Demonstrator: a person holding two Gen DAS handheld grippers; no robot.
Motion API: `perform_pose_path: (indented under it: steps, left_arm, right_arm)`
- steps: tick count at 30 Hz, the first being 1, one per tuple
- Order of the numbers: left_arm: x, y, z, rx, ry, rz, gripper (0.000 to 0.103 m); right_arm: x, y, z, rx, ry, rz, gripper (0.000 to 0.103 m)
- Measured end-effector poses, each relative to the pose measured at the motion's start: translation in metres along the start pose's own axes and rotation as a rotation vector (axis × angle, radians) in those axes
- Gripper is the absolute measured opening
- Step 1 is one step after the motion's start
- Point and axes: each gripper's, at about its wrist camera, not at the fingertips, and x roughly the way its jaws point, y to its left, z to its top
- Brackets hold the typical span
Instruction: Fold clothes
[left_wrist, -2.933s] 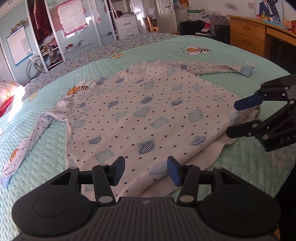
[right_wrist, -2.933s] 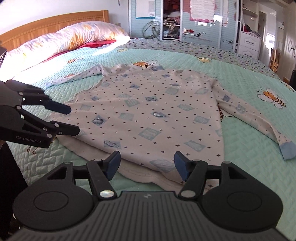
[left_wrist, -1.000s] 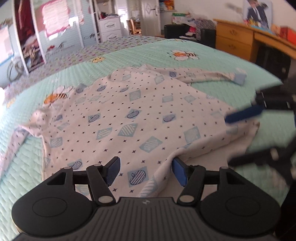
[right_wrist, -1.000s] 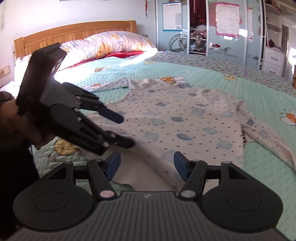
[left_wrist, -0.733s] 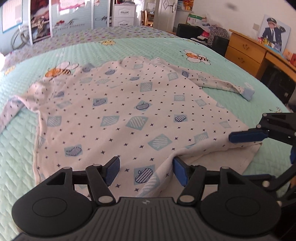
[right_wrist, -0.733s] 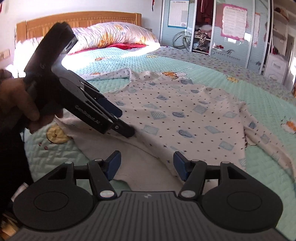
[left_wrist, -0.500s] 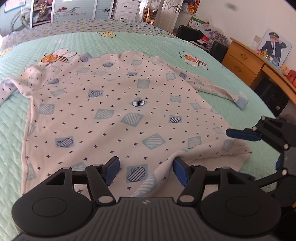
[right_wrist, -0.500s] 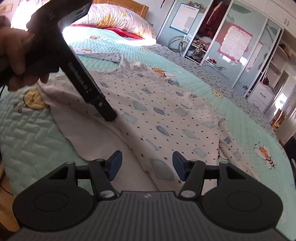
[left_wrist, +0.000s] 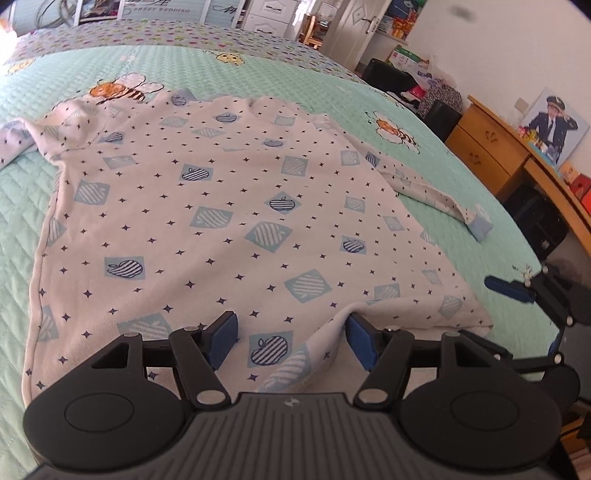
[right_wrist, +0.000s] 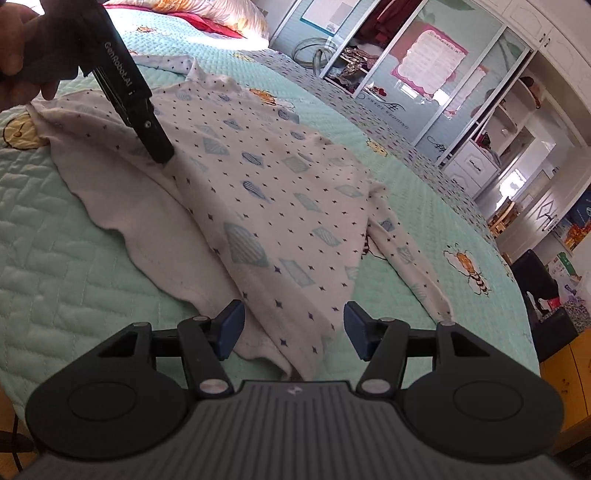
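I am holding my left claw (left_wrist: 290, 341) low over the near hem of the shirt (left_wrist: 221, 206), pointing down along it. Its jaws are standing apart: a raised fold of the hem is lying between them and brushing the right-hand blue pad (left_wrist: 360, 341), while the left-hand pad is resting clear of the cloth, so nothing is being clamped.

My right claw (right_wrist: 293, 332) is hovering at the other corner of the same hem. Its jaws are also standing apart, with the corner of the shirt lying between them and neither pad pressing on it. In the left view this claw is showing only at the right edge, just beyond the hem corner.

The shirt, white with small dark stars and blue squares, is lying flat and front-down on the bedspread (left_wrist: 258, 74), a green quilted one with bee pictures. Its long axis is running from the hem beside me to the collar at the far end, so it is pointing away from me. The underlayer of the hem is sticking out plain white toward me. One sleeve (left_wrist: 443, 203) is trailing out to the right, its pale blue cuff resting on the bedspread; the other is stretching off to the left.

Farther off, a wooden desk (left_wrist: 491, 147) is standing beside the bed, and a mirrored wardrobe (right_wrist: 424, 66) is lining the far wall.
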Motion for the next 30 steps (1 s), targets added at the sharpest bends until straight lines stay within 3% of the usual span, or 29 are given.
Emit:
perform_pose_path:
  steps: [5,15,19,26,30]
  left_arm:
    - [0.002,-0.001,0.001,-0.007,-0.001,0.005,0.068]
    - [0.003,0.003,0.002,-0.034,0.0,-0.008,0.071]
    - [0.002,0.008,0.001,-0.064,-0.004,-0.025,0.071]
    - [0.003,0.011,0.001,-0.092,-0.008,-0.033,0.071]
    - [0.004,0.01,0.001,-0.08,-0.006,-0.029,0.071]
  right_arm:
    - [0.002,0.0,-0.008,-0.016,0.022,-0.05,0.065]
    - [0.006,0.031,-0.005,-0.238,0.01,-0.168,0.067]
    - [0.003,0.027,-0.009,-0.242,0.012,-0.24,0.082]
    - [0.008,0.036,-0.006,-0.296,-0.018,-0.33,0.082]
    - [0.012,0.024,-0.002,-0.196,0.024,-0.297,0.082]
